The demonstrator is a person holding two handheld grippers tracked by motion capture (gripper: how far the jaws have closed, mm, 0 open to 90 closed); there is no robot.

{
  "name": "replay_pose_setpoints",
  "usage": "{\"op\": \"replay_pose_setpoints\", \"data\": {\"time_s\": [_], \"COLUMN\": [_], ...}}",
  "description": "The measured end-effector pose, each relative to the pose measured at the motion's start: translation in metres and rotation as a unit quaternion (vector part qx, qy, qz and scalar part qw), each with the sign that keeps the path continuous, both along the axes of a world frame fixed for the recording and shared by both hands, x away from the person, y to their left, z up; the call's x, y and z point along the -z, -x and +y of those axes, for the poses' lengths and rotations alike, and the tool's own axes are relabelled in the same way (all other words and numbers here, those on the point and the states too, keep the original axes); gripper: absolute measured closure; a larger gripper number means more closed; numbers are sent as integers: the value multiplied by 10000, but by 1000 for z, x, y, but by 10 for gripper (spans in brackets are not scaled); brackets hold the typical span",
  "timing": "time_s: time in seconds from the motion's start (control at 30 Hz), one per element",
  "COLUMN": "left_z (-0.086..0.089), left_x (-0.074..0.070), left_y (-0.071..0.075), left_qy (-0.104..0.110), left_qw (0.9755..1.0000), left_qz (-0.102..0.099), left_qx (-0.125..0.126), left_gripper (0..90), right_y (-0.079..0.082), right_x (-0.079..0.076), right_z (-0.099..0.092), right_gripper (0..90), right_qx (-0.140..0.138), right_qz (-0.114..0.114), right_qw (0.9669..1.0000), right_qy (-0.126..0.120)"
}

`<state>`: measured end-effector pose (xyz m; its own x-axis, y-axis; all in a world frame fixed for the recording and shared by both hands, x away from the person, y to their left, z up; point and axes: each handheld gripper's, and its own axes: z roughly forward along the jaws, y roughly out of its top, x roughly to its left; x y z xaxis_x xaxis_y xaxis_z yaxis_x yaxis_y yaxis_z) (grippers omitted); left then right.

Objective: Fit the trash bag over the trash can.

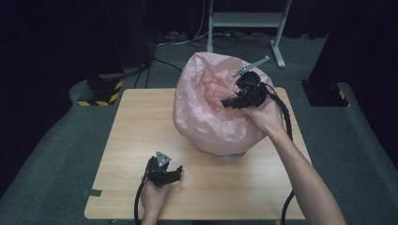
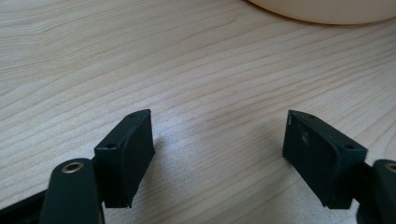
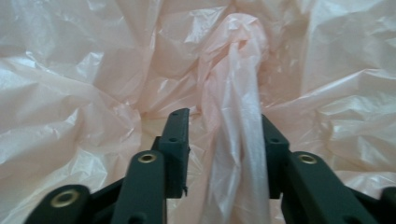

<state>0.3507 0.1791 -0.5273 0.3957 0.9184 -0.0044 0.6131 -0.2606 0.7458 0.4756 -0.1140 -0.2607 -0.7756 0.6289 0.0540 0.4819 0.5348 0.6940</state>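
A crumpled pink plastic bag bulges over a container on the far right part of the wooden table. My right gripper reaches into the bag's open top from the right. In the right gripper view its jaws stand partly apart, and a twisted strip of the bag runs up between them. The strip lies against the right jaw, with a gap to the left one. My left gripper rests on the table near the front edge, its jaws wide apart over bare wood with nothing between them.
A cream rounded rim of the container shows at the top of the left gripper view. Behind the table stands a white metal frame. A black-and-yellow striped base sits on the floor at the back left. Cables trail from both grippers.
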Motion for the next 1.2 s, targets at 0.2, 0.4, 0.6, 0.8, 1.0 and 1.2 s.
{"op": "replay_pose_setpoints", "data": {"time_s": [0.2, 0.4, 0.6, 0.8, 1.0, 1.2], "left_z": [0, 0, 0, 0, 0, 0], "left_x": [0, 0, 0, 0, 0, 0], "left_y": [0, 0, 0, 0, 0, 0], "left_qy": [1, 2, 1, 0, 3, 4], "left_qw": [10000, 10000, 10000, 10000, 10000, 10000], "left_qz": [0, 2, -2, -1, 1, 1], "left_qx": [0, -1, -4, -2, -3, -3], "left_gripper": [249, 249, 249, 250, 249, 250], "right_y": [-1, -3, -1, 2, -1, -5], "right_x": [2, 10, 17, 5, 1, 15], "right_z": [5, 19, 23, 16, 17, 27], "right_gripper": [877, 879, 779, 676, 833, 888], "right_qx": [-76, -170, -176, -113, -130, -225], "right_qz": [33, 168, 72, -64, -80, 142], "right_qw": [9998, 9983, 9962, 9987, 9989, 9968], "right_qy": [153, 538, 852, 490, 442, 758]}}
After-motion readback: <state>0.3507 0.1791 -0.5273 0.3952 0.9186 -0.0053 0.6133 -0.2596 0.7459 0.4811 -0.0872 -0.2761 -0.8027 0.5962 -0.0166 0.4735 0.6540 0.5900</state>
